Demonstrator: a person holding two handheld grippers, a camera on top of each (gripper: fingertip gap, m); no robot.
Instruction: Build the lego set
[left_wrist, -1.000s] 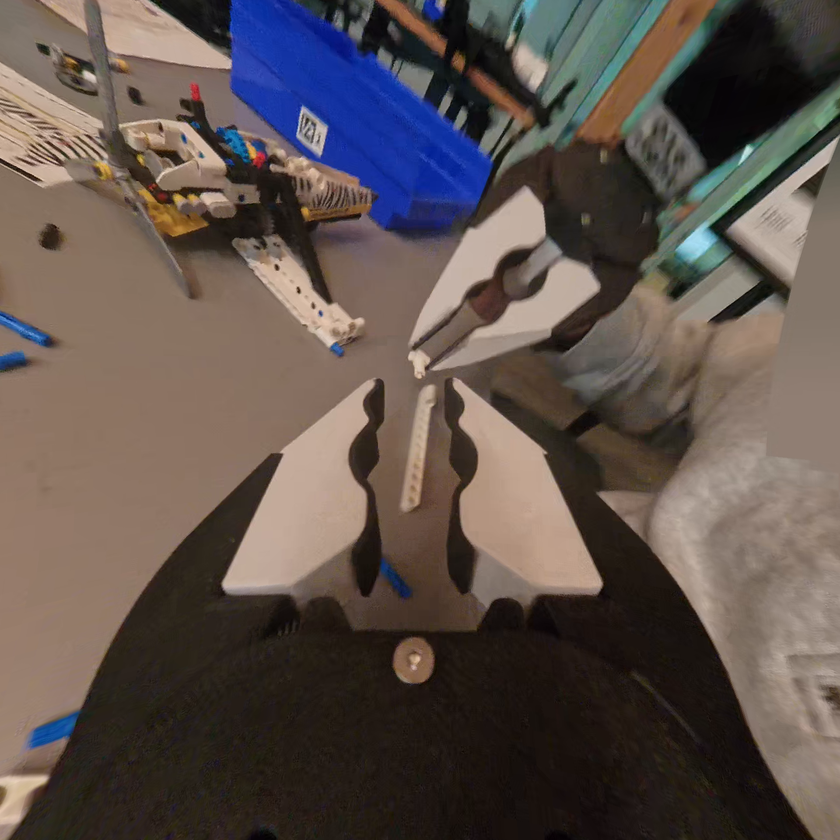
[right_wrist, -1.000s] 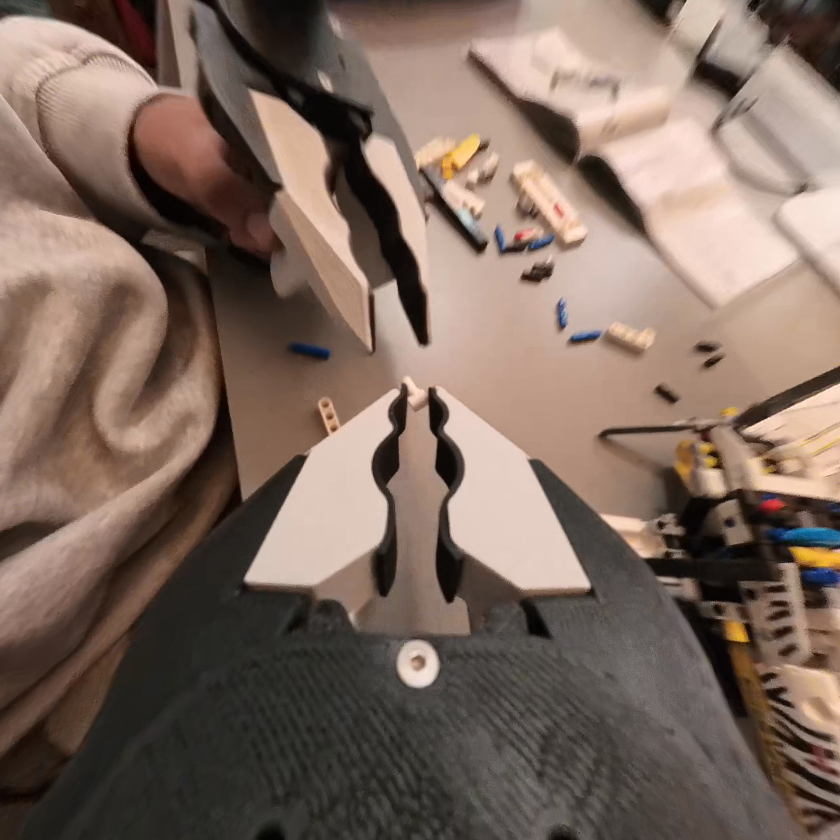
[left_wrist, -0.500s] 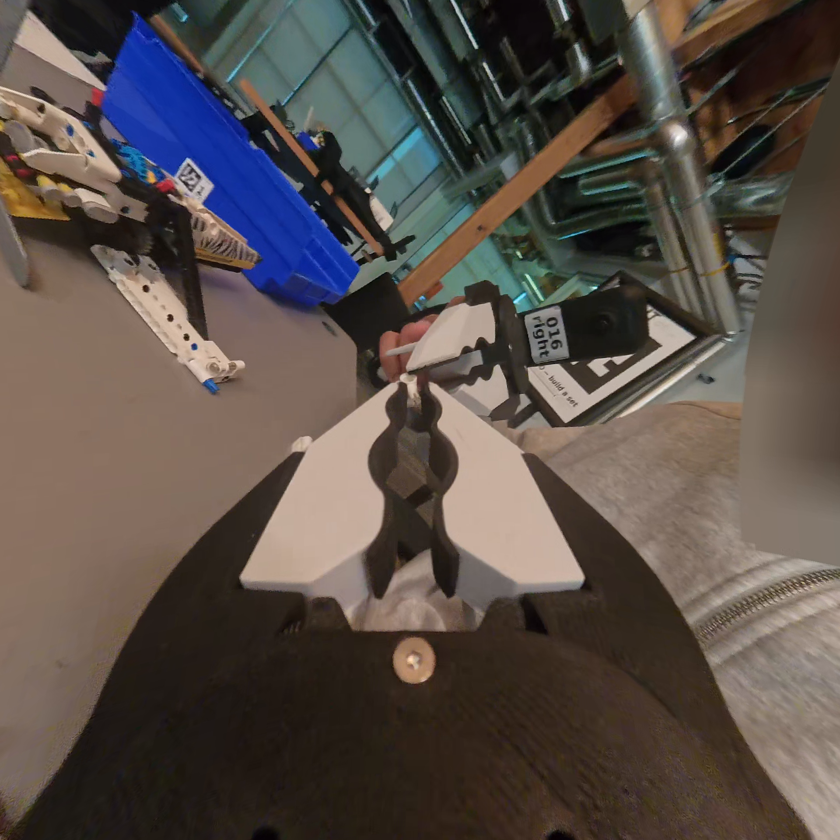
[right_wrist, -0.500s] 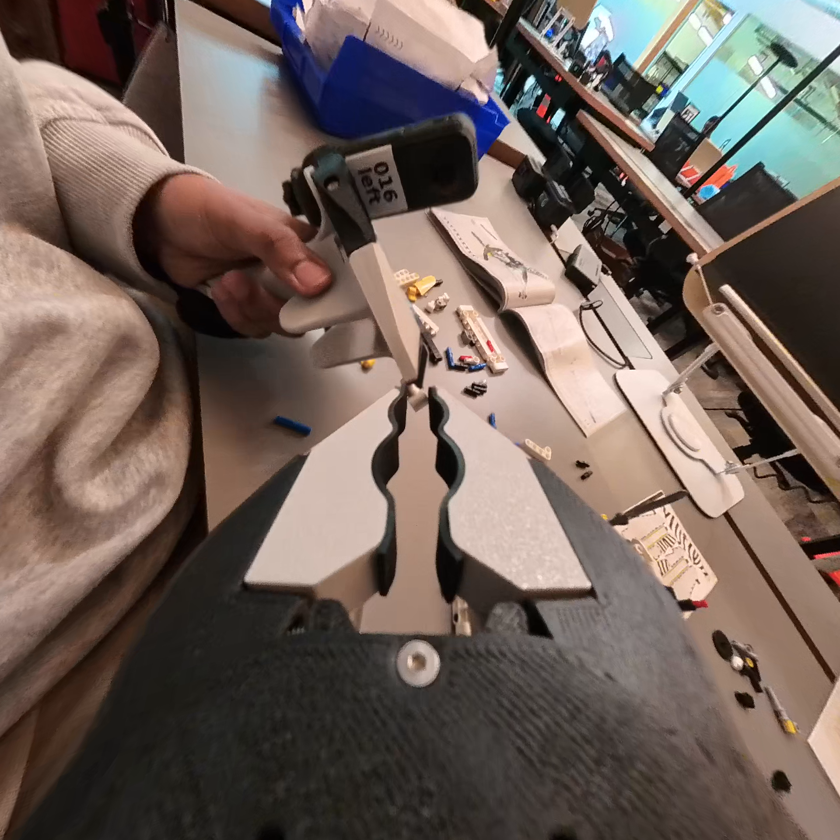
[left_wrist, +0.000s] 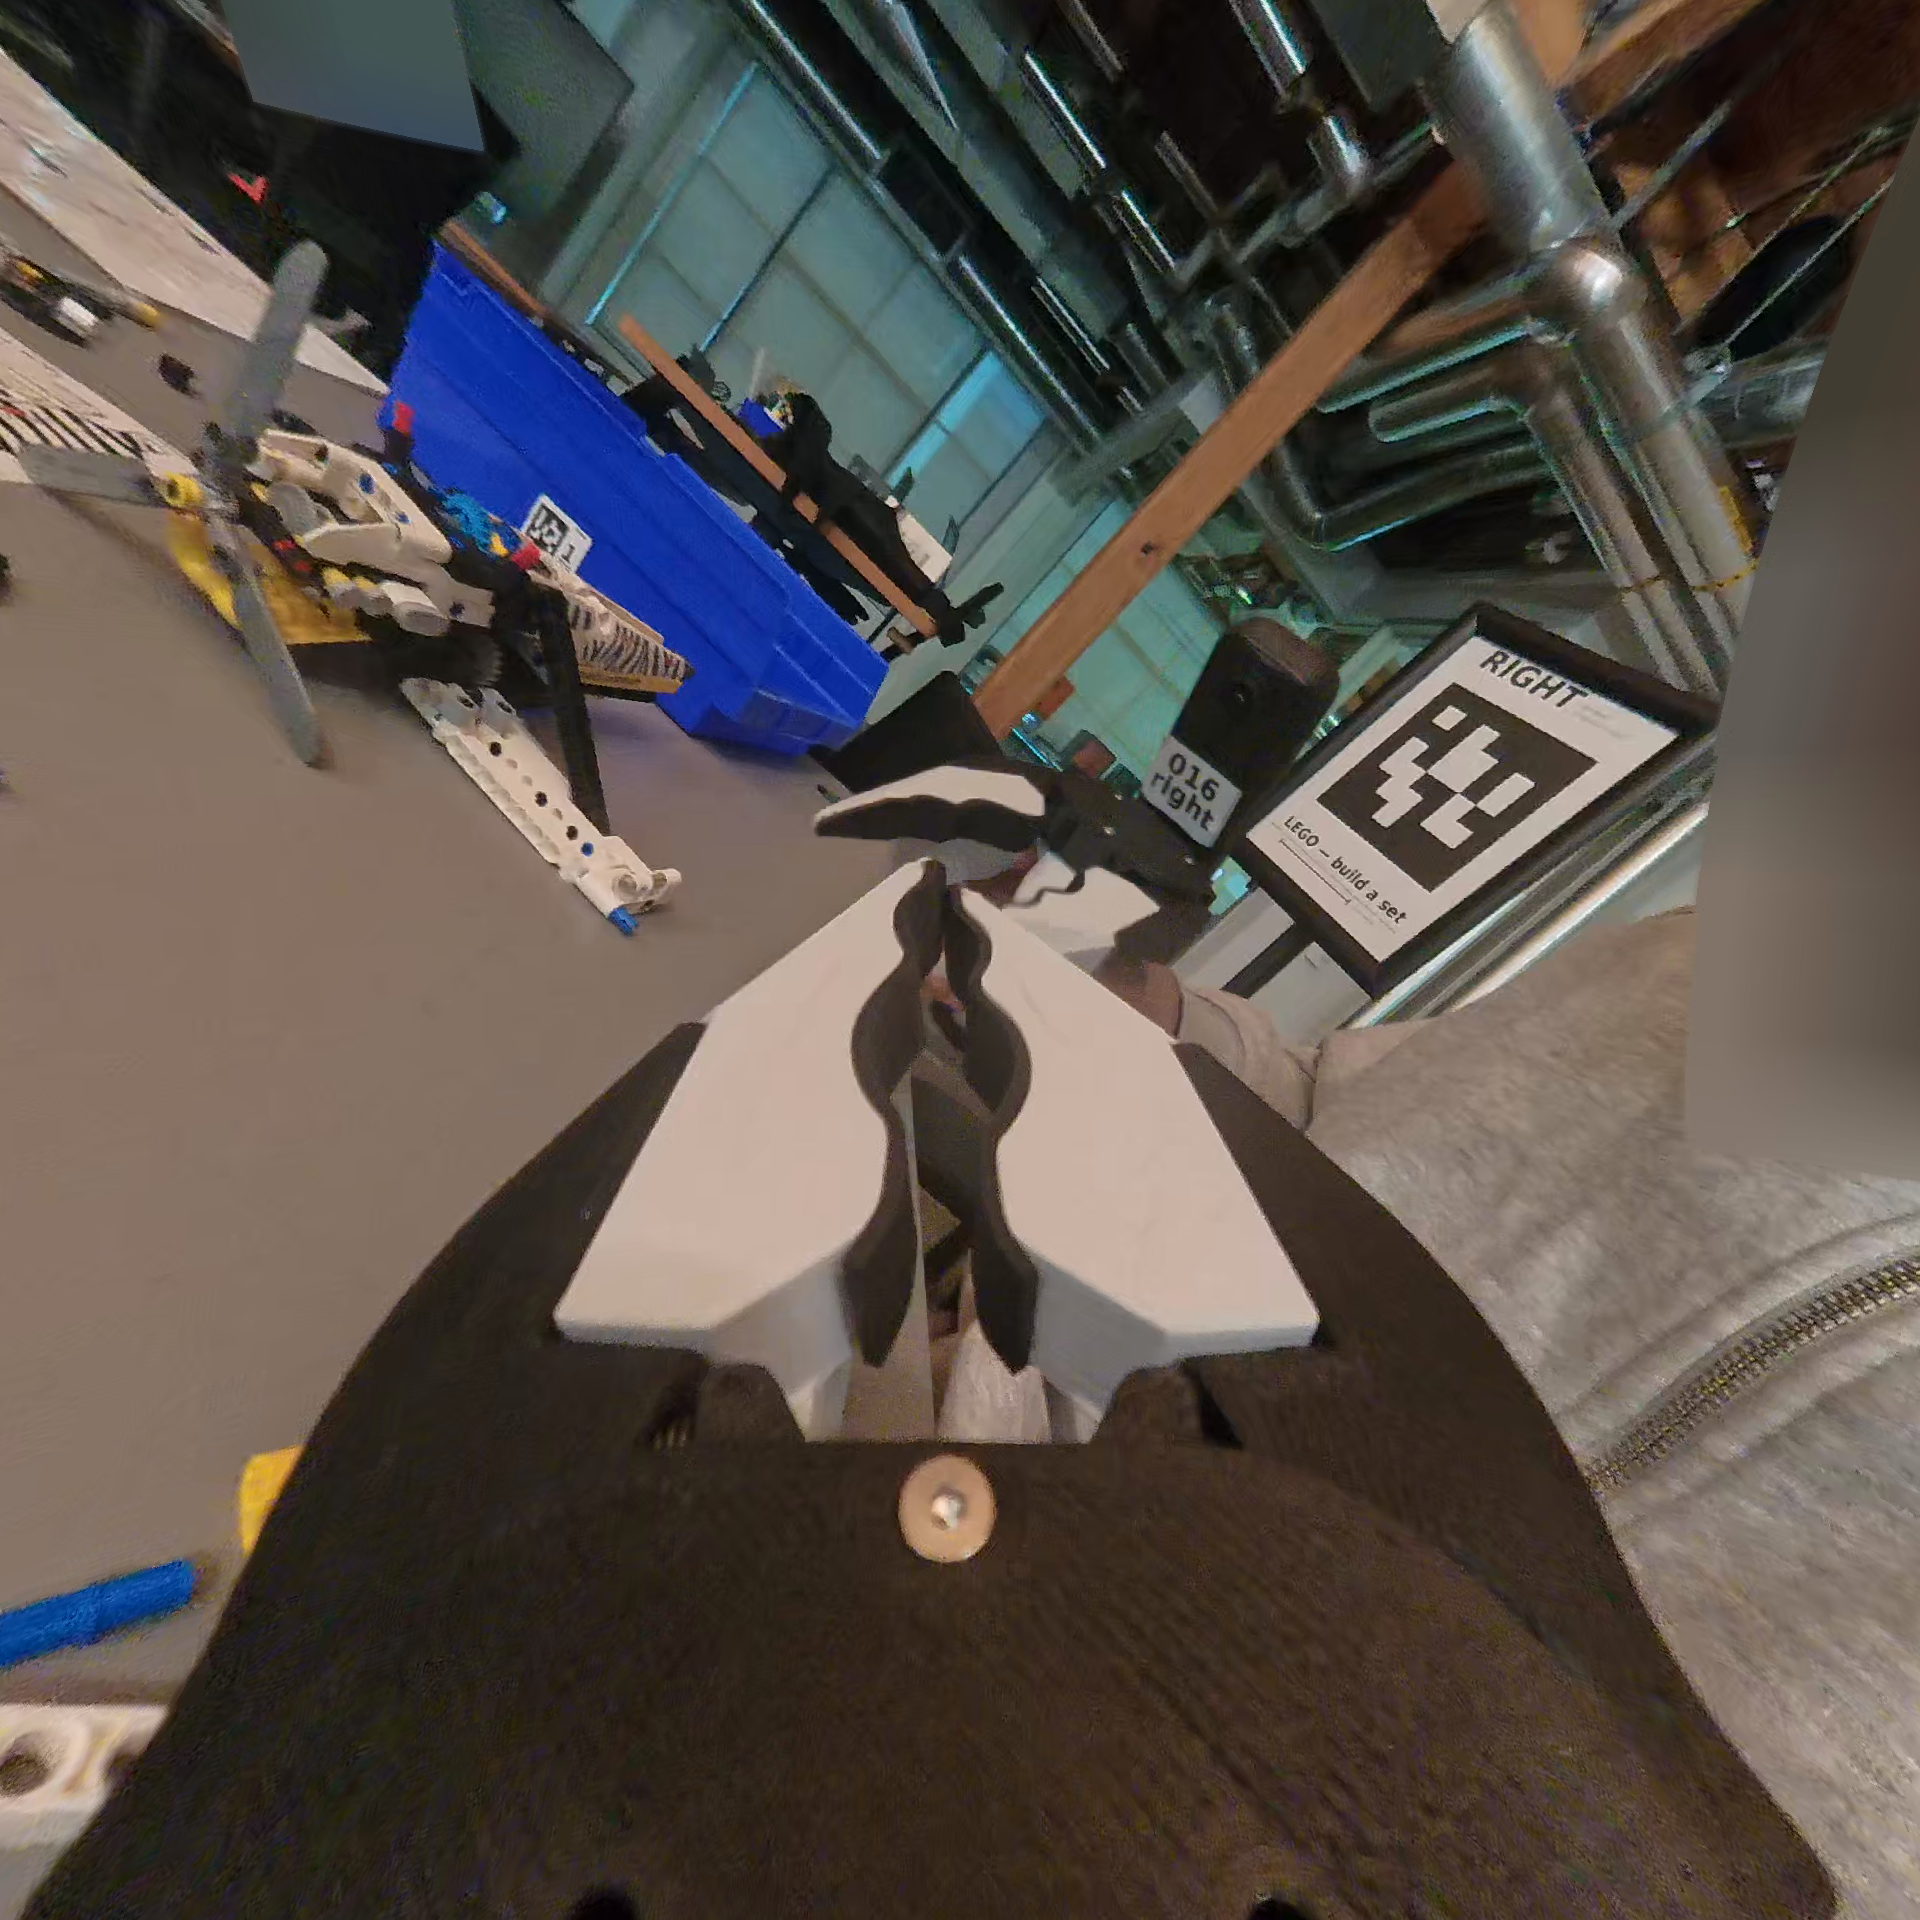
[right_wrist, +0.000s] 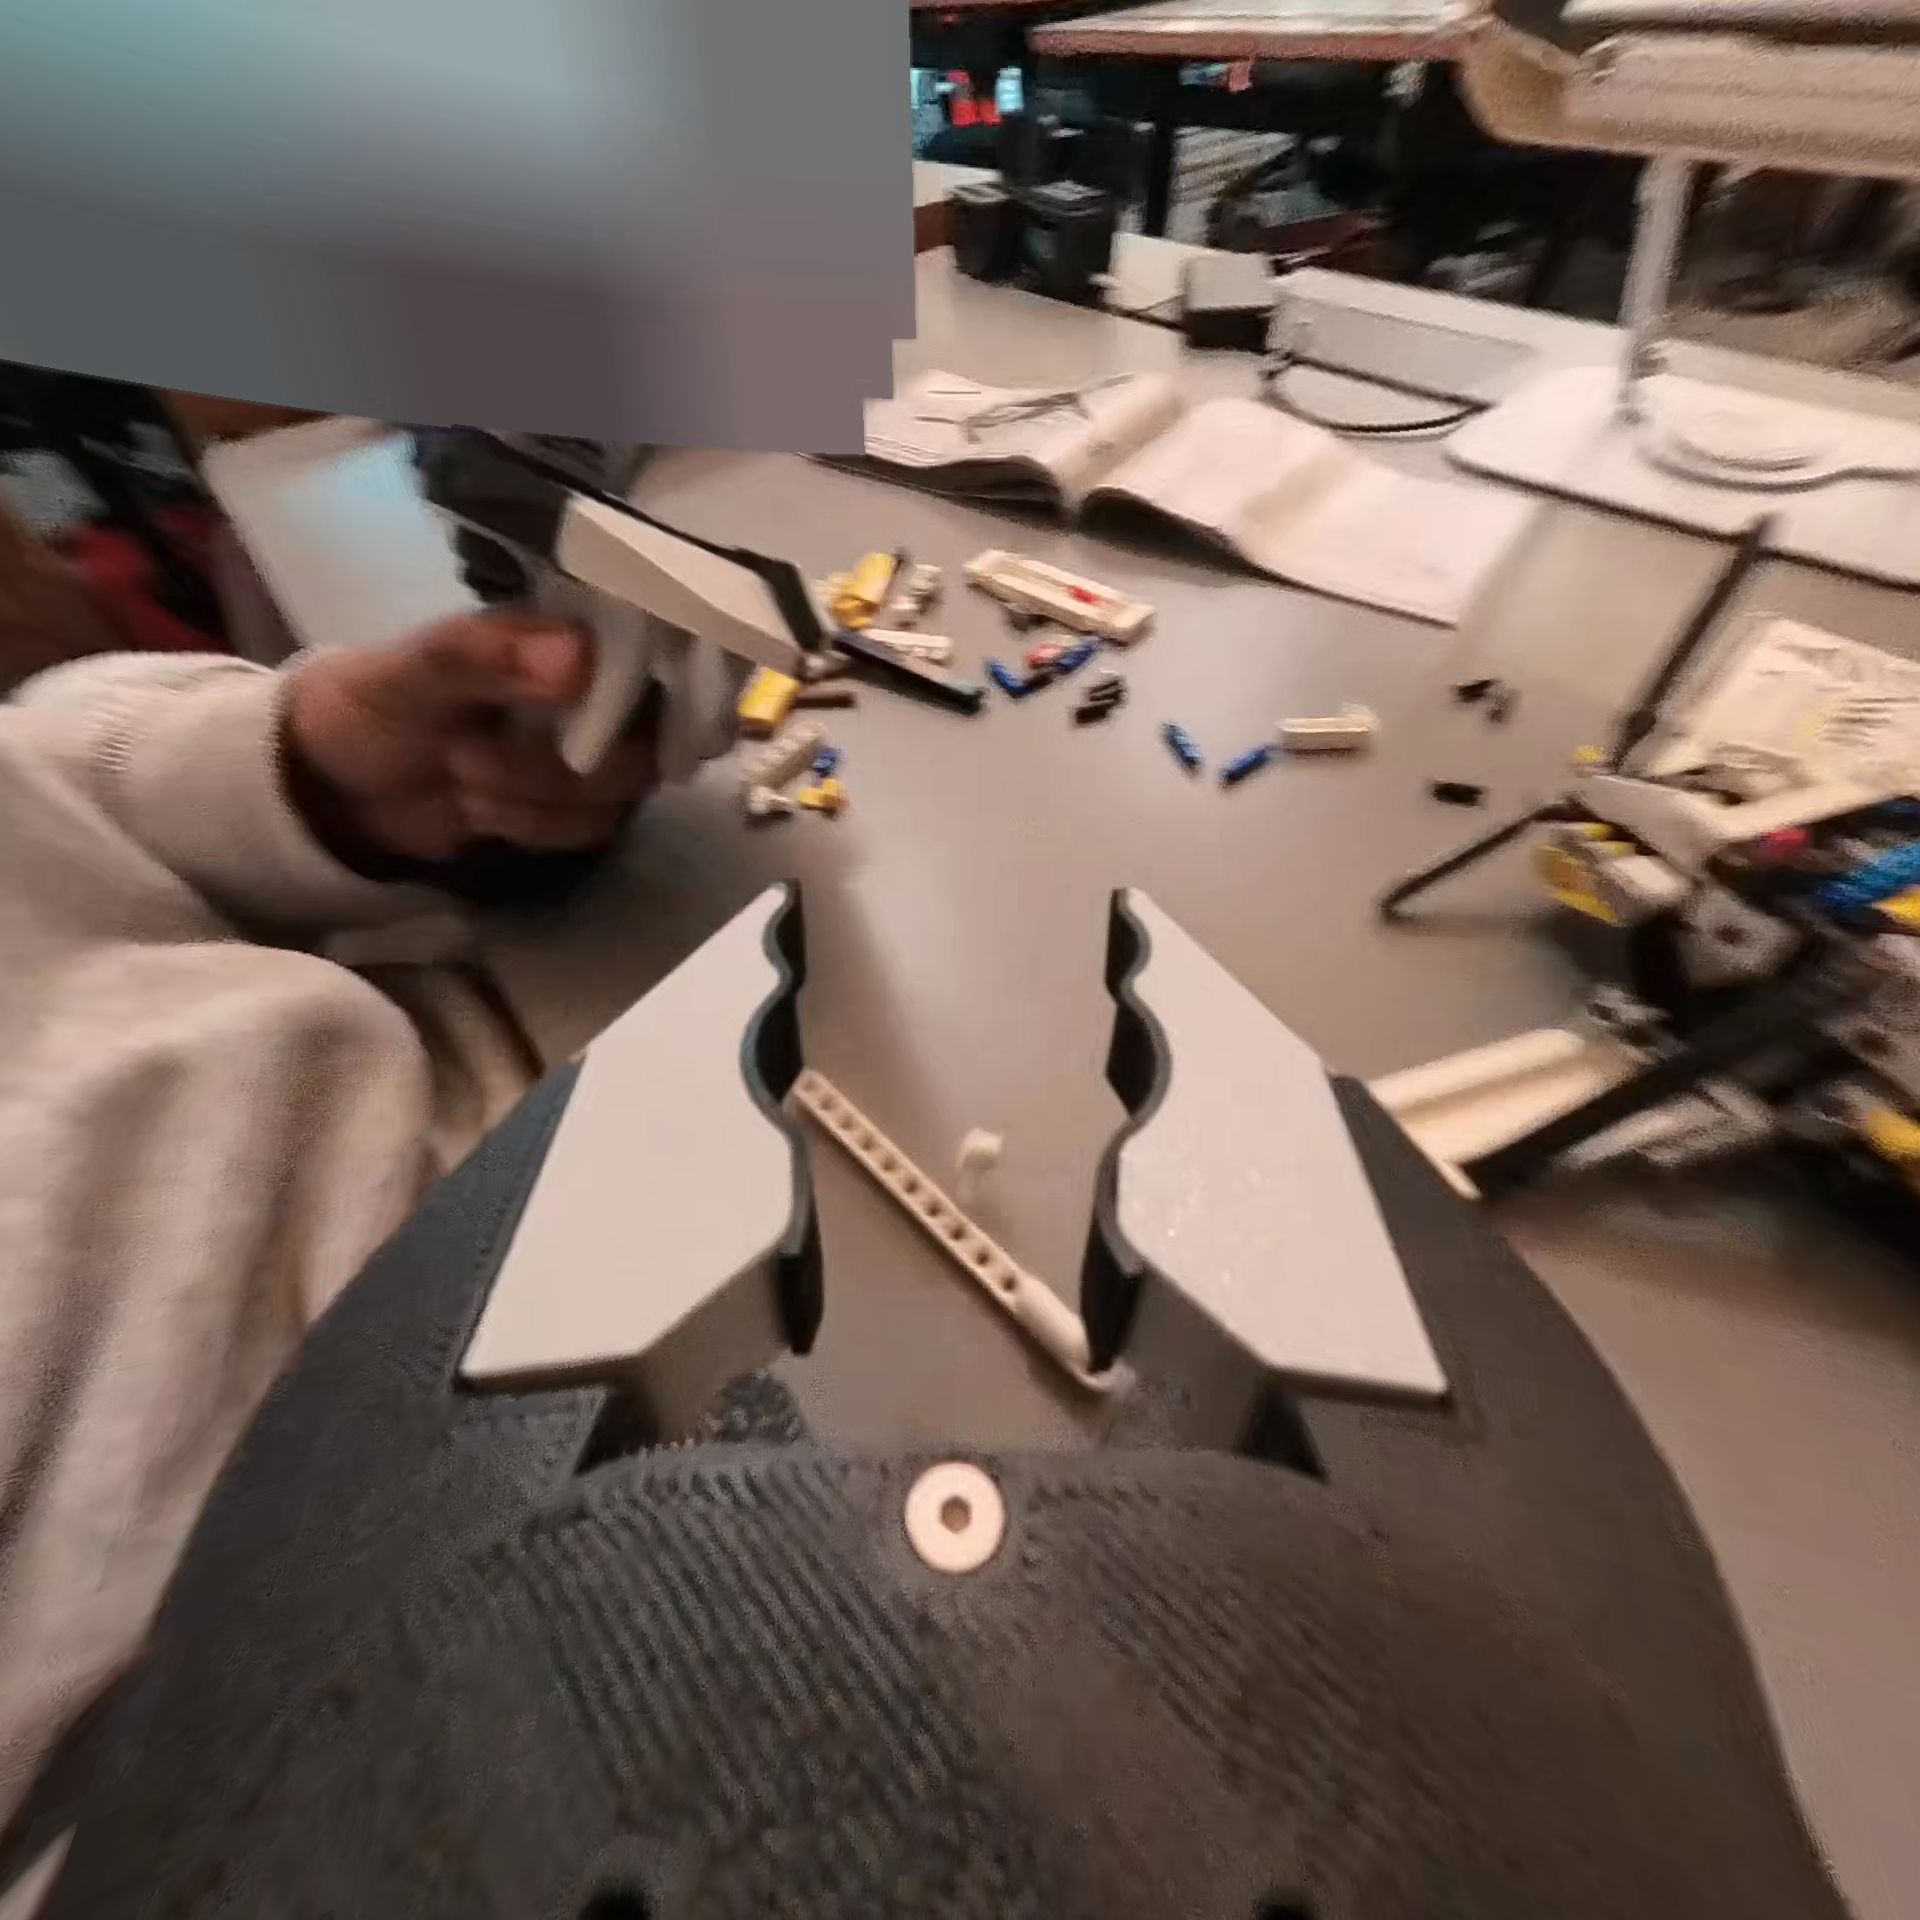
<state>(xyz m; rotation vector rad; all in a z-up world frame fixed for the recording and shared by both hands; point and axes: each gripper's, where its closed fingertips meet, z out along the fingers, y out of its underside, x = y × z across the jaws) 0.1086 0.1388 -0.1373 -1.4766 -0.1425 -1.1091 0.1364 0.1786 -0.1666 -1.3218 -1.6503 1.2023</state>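
Observation:
My right gripper (right_wrist: 954, 899) is open and empty above the grey table (right_wrist: 1039, 831). A long white holed beam (right_wrist: 935, 1216) lies slantwise below and between its fingers, with a small white piece (right_wrist: 977, 1148) beside it. My left gripper (left_wrist: 940, 883) is shut, and I see nothing clearly held in it. It also shows in the right wrist view (right_wrist: 810, 634), held by a hand (right_wrist: 447, 727) at the left. The right gripper shows just beyond the left one's tips in the left wrist view (left_wrist: 914, 831). The part-built helicopter model (left_wrist: 364, 561) stands on the table.
A blue bin (left_wrist: 644, 561) stands behind the model, which also shows in the right wrist view (right_wrist: 1714, 935). Several loose yellow, blue, black and white pieces (right_wrist: 1018, 665) are scattered mid-table. An open instruction booklet (right_wrist: 1195, 478) lies beyond them. A framed marker sign (left_wrist: 1455, 790) stands at the right. The left gripper's tips are roughly 6 centimeters from the right gripper's.
The right gripper has opened; the small white piece it pinched and the white beam now lie below it. The left gripper closed earlier and stays shut. Both grippers have drawn apart.

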